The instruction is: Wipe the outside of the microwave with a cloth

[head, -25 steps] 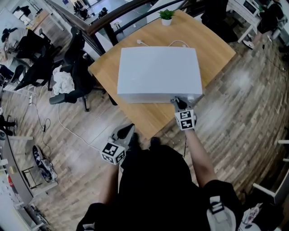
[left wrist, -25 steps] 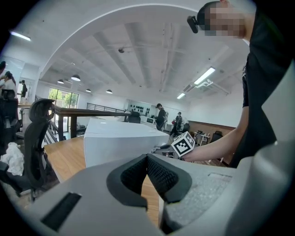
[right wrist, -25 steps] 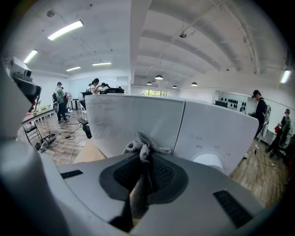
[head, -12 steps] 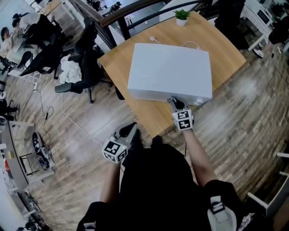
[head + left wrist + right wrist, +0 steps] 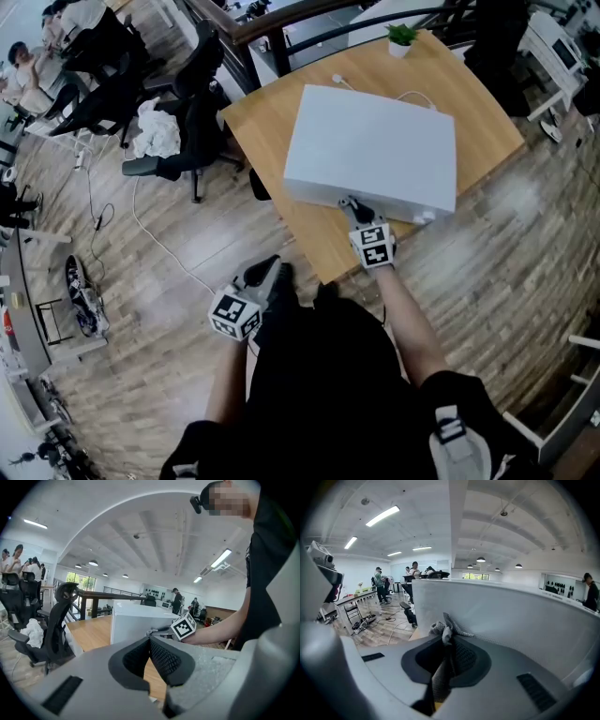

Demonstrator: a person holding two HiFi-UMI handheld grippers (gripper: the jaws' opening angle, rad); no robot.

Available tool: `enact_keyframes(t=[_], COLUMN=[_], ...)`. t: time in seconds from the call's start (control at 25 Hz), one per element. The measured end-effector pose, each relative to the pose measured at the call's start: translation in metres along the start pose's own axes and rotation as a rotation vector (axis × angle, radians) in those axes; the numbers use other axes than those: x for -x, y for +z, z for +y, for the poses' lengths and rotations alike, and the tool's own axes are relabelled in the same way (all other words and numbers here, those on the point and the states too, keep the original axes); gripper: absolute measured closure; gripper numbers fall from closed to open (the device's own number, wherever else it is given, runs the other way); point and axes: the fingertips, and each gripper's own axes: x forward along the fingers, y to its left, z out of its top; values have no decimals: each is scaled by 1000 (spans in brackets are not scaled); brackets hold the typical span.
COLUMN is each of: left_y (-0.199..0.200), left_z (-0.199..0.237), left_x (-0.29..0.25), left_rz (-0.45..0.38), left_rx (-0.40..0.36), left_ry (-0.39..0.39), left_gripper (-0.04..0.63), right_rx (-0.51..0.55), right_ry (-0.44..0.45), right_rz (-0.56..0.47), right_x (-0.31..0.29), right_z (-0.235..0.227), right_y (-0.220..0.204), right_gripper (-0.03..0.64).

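Head view: a boxy white microwave [image 5: 375,141] sits on a light wooden surface [image 5: 267,122]. The right tool [image 5: 351,206] touches the microwave's near face, roughly midway along it. A second ago it was by the right front corner, so it has slid left. The left tool [image 5: 266,274] hangs low by the person's hip over the wood-plank floor [image 5: 169,309], as before. A small green potted plant [image 5: 401,37] and a thin white cable [image 5: 412,94] lie at the surface's far edge. A black office chair [image 5: 192,122] draped with white fabric [image 5: 157,131] stands beside the surface.

Left gripper view: only here can the left tool [image 5: 150,641] be read, its jaws pressed together with nothing between them. Beyond them, the right tool's marker cube [image 5: 183,626] sits against the microwave [image 5: 136,620].

Right gripper view: only here does the grey woven cloth [image 5: 445,630] show, clamped in the closed right tool [image 5: 449,644]. Its bunched end sits just at the microwave's white wall [image 5: 511,616]. Behind is an open office with ceiling strip lights [image 5: 382,515] and standing people [image 5: 379,585].
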Motion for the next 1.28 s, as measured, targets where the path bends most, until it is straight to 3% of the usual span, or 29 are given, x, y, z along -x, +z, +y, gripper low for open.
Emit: enact_keyframes(t=[1.28], left_y=[6], left_z=[91], left_x=[36], left_rz=[-3], left_rx=[37], left_ry=[36], left_gripper=[595], right_rx=[51], right_ry=[120], right_rz=[0], right_x=[-90], right_z=[113], right_y=[53], right_gripper=[589])
